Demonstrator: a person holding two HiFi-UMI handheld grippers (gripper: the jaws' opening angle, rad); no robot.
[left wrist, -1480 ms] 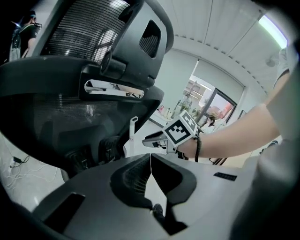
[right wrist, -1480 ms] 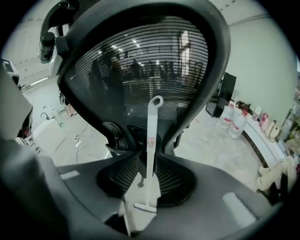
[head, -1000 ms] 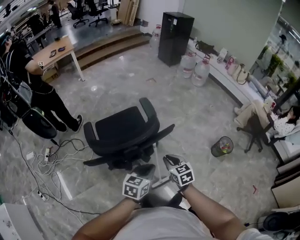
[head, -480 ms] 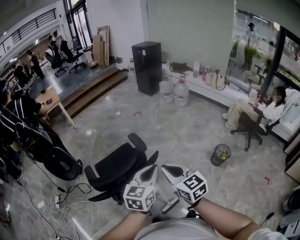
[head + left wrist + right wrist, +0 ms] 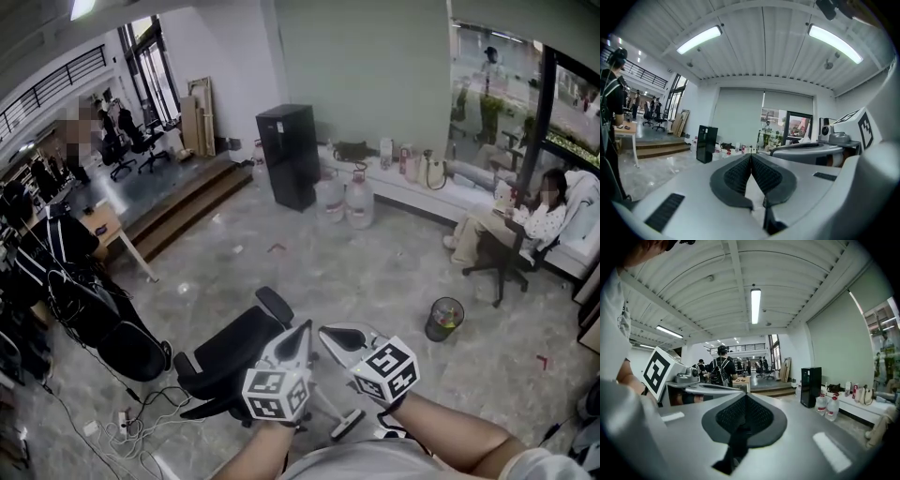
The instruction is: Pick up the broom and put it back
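I cannot make out a broom with certainty in any view. In the head view both grippers are held up side by side at the bottom centre, in front of the person's body and above the black office chair (image 5: 234,352). The left gripper (image 5: 302,330) is shut, its dark ribbed pads meeting at the tip (image 5: 751,157) with nothing between them. The right gripper (image 5: 325,330) is also shut and empty, its pads pressed together (image 5: 745,397). Both point roughly level across the room. Each gripper shows at the edge of the other's view.
A small bin (image 5: 443,319) stands on the marble floor to the right. A black cabinet (image 5: 291,155) and water bottles (image 5: 342,199) stand by the far wall. A person sits at right (image 5: 511,225). Cables (image 5: 122,422) lie at left, steps (image 5: 178,211) behind.
Both grippers have risen together in front of the body. The head view has tilted up from the floor and chair to take in the far wall and windows.
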